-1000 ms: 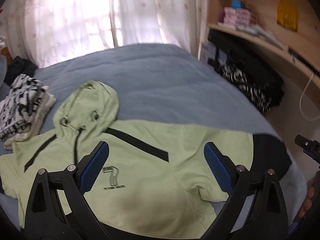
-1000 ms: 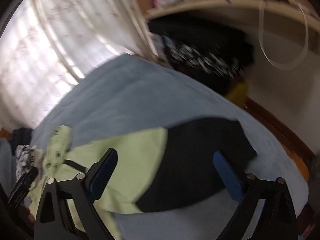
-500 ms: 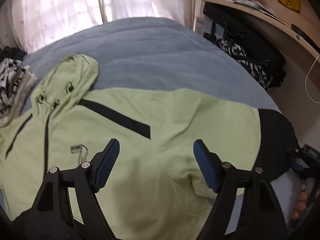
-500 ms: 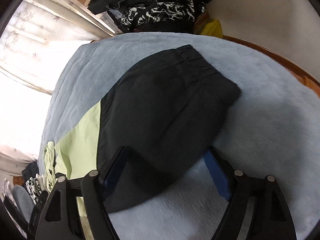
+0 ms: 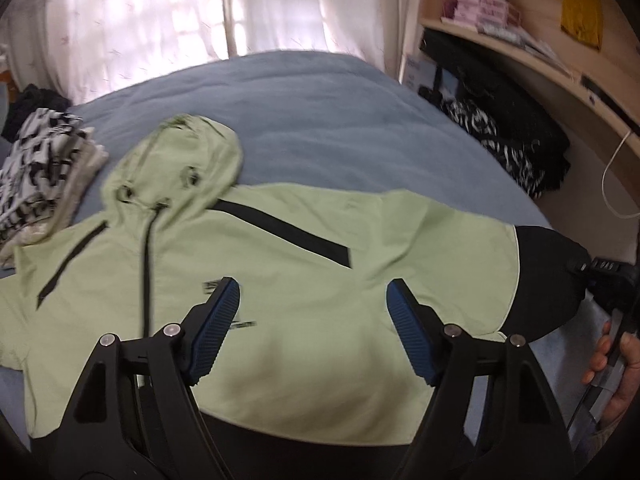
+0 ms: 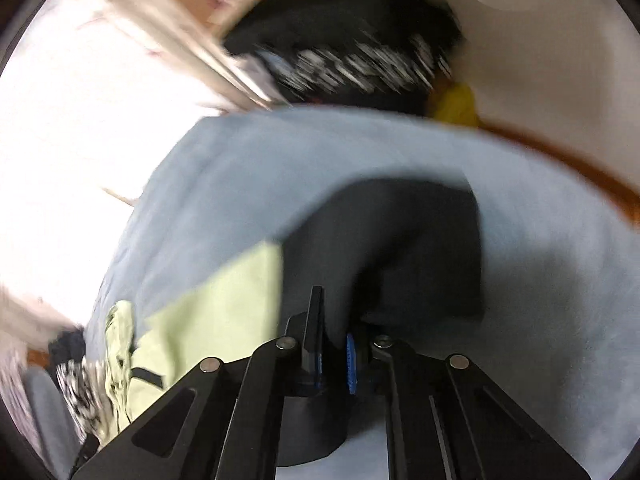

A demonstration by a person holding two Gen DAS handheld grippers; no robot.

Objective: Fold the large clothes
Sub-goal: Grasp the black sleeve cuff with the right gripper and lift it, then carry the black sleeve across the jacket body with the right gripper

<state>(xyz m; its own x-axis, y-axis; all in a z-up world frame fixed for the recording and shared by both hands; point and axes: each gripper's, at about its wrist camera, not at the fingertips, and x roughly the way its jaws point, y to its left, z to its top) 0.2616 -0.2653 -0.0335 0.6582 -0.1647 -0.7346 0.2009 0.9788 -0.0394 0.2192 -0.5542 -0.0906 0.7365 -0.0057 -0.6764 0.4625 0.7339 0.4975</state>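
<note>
Right gripper (image 6: pixel 334 354) has dropped and closed on the black sleeve cuff (image 6: pixel 400 256); left gripper (image 5: pixel 310 332) has narrowed slightly.

Item: light green hoodie (image 5: pixel 280 300), spread face-up on the blue bed (image 5: pixel 320 120), hood (image 5: pixel 176 172) toward the curtain. Left of the hoodie: folded patterned clothes (image 5: pixel 36 176). Over the hoodie's chest: left gripper, jaws wide apart, nothing held, hovering. At the hoodie's right end: the cuff pinched between the right gripper's closed pads, likely so the sleeve can be folded across the body. A hand (image 5: pixel 616 368) holds that gripper.
</note>
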